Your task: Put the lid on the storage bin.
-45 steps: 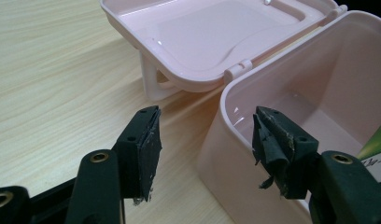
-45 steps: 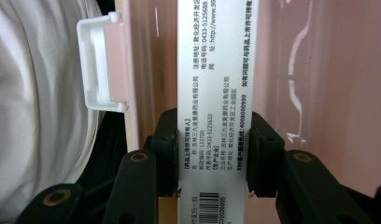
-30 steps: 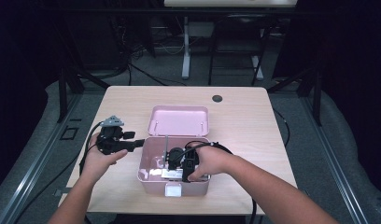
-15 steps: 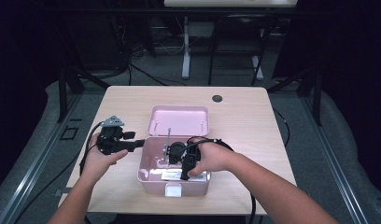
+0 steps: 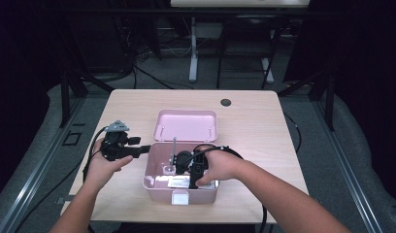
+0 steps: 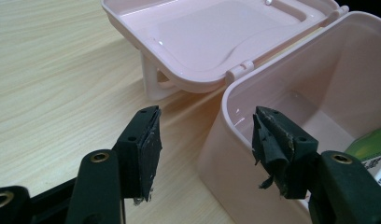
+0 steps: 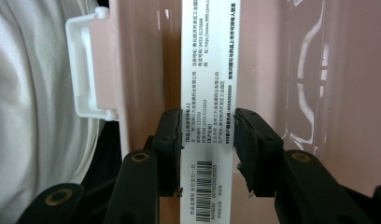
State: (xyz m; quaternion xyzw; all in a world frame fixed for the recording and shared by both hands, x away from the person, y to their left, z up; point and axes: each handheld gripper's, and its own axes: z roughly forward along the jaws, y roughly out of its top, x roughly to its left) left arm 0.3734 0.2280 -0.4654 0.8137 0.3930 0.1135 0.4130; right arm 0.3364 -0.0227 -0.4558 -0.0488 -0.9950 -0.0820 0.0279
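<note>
A pink plastic box [image 5: 155, 191] stands open at the table's near middle, its lid [image 5: 186, 125] lying flat behind it. My right gripper [image 5: 176, 177] reaches down into the box. In the right gripper view its jaws [image 7: 207, 121] have just closed a little and both pads press on a white medicine carton [image 7: 209, 56] with a barcode and small print. My left gripper [image 5: 145, 149] hovers at the box's left wall. In the left gripper view it [image 6: 205, 128] is open, straddling the corner of the box wall [image 6: 347, 60] without touching it.
The wooden table [image 5: 264, 126] has a small black round cap [image 5: 226, 102] at its far side. A white latch [image 7: 88, 70] sits on the box's front wall, also seen as the latch [image 5: 180, 197]. A green-and-white carton [image 6: 370, 144] shows inside the box. Cables trail from both grippers.
</note>
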